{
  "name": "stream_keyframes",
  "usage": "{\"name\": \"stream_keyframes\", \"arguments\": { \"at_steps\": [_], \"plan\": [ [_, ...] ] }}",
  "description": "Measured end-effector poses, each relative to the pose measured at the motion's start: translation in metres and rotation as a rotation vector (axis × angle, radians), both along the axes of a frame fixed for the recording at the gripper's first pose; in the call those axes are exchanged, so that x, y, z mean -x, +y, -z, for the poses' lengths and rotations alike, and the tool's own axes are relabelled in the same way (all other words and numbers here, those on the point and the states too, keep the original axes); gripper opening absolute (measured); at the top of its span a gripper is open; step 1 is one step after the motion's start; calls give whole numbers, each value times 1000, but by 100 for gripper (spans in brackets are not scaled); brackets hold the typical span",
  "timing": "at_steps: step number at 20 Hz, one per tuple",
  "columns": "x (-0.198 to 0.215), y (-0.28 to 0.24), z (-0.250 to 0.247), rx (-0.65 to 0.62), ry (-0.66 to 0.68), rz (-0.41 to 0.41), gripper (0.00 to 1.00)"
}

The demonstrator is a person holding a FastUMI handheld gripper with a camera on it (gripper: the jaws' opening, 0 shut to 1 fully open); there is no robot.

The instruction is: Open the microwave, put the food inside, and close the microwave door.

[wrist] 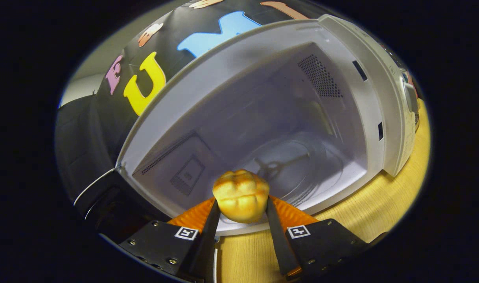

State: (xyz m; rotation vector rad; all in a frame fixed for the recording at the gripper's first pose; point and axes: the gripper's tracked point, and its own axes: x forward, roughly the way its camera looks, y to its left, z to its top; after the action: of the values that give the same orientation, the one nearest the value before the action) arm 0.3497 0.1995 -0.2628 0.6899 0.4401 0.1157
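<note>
Item, lower left: microwave door [105,204], dark, swung open; centre and right: white microwave [381,90], cavity exposed, glass turntable [302,173] bare, on a wooden table [381,208]. Item, lower centre: gripper [241,204], fingers pressed on a golden bread roll [241,194] at the cavity's sill; step judged: loading; next calls for reaching forward, setting the roll on the turntable. Writing: none legible; square markers on each finger.

bun [240,195] between jaws, open microwave [263,129] just beyond, on table [385,200]
</note>
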Motion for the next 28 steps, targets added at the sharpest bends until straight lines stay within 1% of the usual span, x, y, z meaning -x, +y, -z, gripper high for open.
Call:
{"name": "stream_keyframes", "arguments": {
  "at_steps": [1, 4, 5, 7, 8, 9, 11, 12, 16, 17, 18, 20, 23, 25, 26, 28],
  "plan": [
    [-5, 1, 4, 1, 9, 3, 68],
    [-15, -4, 2, 42, -22, 40, 68],
    [-15, -4, 4, 56, -25, 38, 73],
    [-16, -1, 5, 79, -39, 29, 74],
    [-15, -3, 4, 87, -42, 27, 78],
    [-15, -4, 3, 97, -46, 29, 79],
    [-14, 0, -2, 96, -67, 18, 86],
    [-13, -2, -1, 111, -64, 22, 96],
    [-3, 0, -8, 104, -73, -7, 98],
    [1, -3, -14, 113, -84, -1, 98],
    [7, -5, -22, 115, -102, -1, 98],
    [24, -3, -44, 89, -138, -27, 97],
    [62, -2, -86, 54, -195, -70, 97],
    [91, 1, -122, 75, -262, -98, 97],
    [108, 5, -141, 97, -307, -120, 97],
    [152, 24, -180, 133, -409, -198, 97]
  ]
}}
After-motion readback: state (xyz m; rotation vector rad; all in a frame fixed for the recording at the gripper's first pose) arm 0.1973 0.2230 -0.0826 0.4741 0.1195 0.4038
